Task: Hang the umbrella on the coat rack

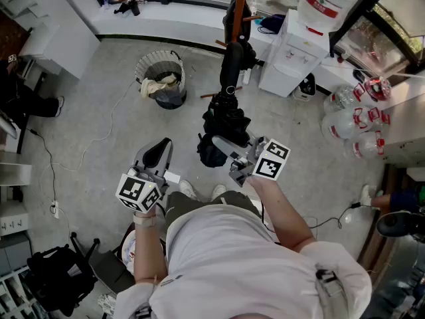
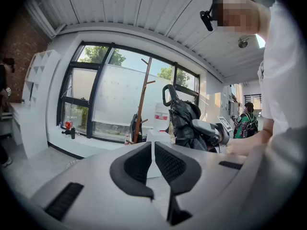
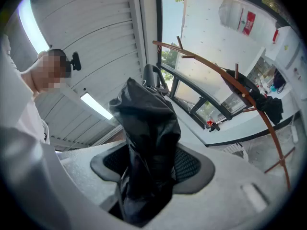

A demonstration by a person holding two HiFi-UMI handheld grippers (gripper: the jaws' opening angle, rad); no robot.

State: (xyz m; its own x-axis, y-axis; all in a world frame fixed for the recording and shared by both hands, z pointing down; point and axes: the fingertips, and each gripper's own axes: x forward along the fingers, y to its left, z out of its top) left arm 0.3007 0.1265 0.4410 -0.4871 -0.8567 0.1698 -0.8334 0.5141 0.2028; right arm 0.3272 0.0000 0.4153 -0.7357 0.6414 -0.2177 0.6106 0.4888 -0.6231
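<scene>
A black folded umbrella (image 1: 226, 119) stands upright in my right gripper (image 1: 222, 146), which is shut on its bundled canopy. Its curved handle (image 1: 231, 57) points up toward the brown wooden coat rack (image 1: 239, 5) by the window. In the right gripper view the umbrella (image 3: 146, 138) fills the space between the pads, with the coat rack (image 3: 240, 87) arching to the right. My left gripper (image 1: 159, 153) hangs lower left of the umbrella, apart from it. Its jaws are shut with nothing between them. From the left gripper (image 2: 152, 159) view I see the umbrella (image 2: 183, 120) and the rack (image 2: 142, 99) ahead.
A mesh trash bin (image 1: 161, 78) stands left of the rack. A white water dispenser (image 1: 289, 58) and several water jugs (image 1: 352, 121) are at the right. A black bag (image 1: 56, 274) lies lower left. A person in green (image 2: 247, 121) stands far right.
</scene>
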